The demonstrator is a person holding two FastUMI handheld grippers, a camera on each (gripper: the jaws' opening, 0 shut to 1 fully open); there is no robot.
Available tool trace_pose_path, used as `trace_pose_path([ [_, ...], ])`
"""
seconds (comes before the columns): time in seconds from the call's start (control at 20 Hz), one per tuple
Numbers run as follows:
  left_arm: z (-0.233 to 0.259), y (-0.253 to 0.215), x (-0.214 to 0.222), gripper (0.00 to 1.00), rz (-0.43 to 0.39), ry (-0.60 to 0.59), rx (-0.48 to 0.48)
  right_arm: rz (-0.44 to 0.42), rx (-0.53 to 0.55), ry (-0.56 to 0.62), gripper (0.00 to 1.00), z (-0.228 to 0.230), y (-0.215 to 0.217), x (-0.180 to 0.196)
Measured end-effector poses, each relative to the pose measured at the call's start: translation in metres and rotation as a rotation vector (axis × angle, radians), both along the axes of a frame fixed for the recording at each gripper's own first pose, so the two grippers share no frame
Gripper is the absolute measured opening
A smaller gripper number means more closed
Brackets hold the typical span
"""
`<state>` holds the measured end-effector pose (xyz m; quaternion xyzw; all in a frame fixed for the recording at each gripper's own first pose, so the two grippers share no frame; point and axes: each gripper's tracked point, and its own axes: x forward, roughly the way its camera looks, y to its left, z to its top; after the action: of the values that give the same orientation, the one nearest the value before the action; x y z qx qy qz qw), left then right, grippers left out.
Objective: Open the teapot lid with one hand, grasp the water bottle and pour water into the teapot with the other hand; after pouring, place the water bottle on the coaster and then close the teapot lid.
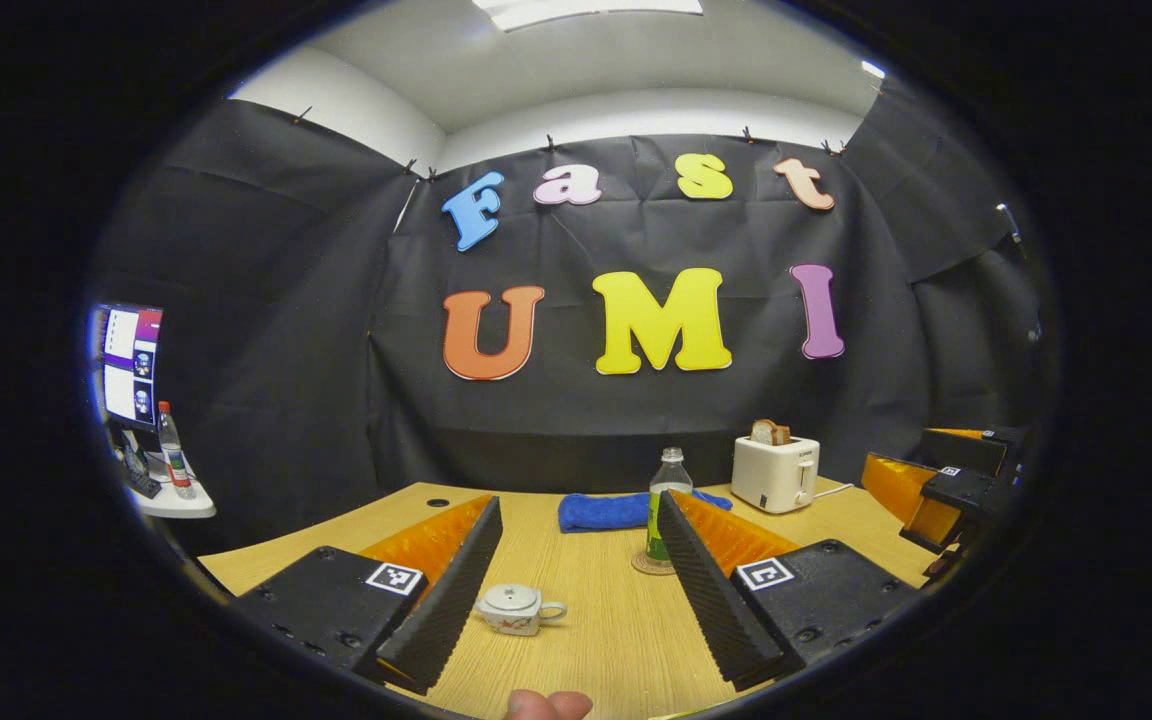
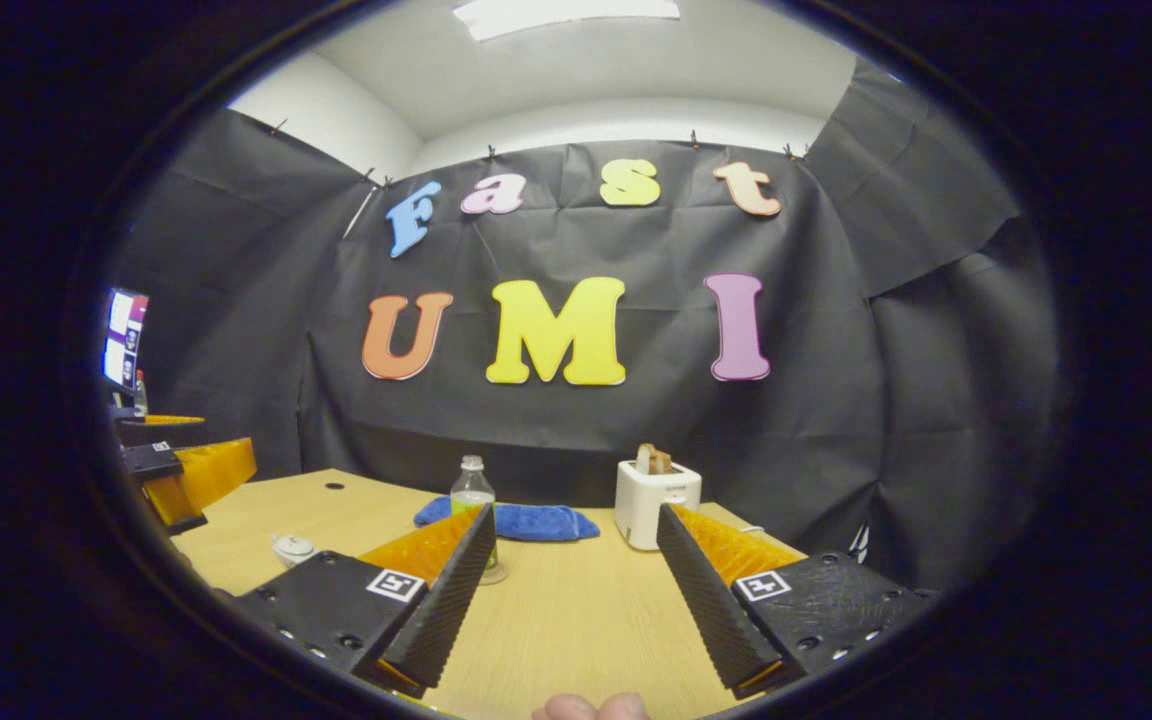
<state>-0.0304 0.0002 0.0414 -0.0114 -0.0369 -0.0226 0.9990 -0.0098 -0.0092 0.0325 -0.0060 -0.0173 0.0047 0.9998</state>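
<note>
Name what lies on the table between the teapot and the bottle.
Nothing: in the left gripper view, only bare table separates the teapot from the bottle.
</note>
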Motion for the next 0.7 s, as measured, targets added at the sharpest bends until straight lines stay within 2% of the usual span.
trace_pose_path([
  [0.7,-0.005,0.012,0.004,0.98,-0.011,0.016,-0.026,0.007,-0.054,-0.044,0.97,0.012,0.034,-0.01],
])
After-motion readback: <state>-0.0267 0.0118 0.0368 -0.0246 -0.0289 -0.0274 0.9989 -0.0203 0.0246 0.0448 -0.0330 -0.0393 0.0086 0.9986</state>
